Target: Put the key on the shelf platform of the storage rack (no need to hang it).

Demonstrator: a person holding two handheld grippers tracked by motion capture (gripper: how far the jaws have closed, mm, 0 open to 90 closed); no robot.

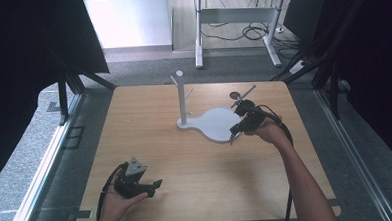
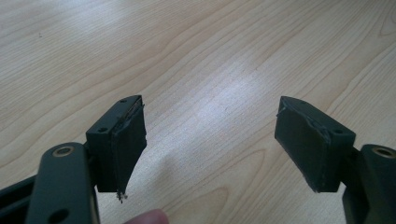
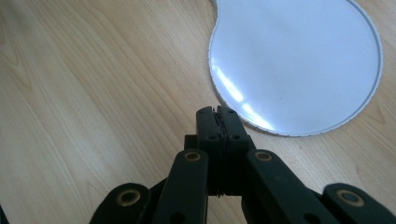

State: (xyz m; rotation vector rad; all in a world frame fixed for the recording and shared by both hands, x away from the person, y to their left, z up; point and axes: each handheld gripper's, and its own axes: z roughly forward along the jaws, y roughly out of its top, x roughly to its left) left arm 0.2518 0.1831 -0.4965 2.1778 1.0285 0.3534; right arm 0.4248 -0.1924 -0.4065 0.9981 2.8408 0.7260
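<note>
A white stand with a flat rounded base [image 1: 216, 123] and an upright post [image 1: 181, 95] with short pegs sits at the table's middle back. My right gripper [image 1: 233, 134] hovers at the base's near right edge, jaws shut with nothing between them; in the right gripper view the gripper [image 3: 218, 111] points at the base's round white disc [image 3: 299, 60]. My left gripper [image 1: 157, 184] rests low near the front left of the table, held in a hand. Its jaws stand wide apart in the left gripper view, the gripper [image 2: 210, 135] open over bare wood.
The wooden table [image 1: 150, 142] is bordered by grey floor and metal rails at both sides. A desk frame with cables [image 1: 240, 31] stands behind the table. A small dark round piece [image 1: 235, 95] lies behind the right hand.
</note>
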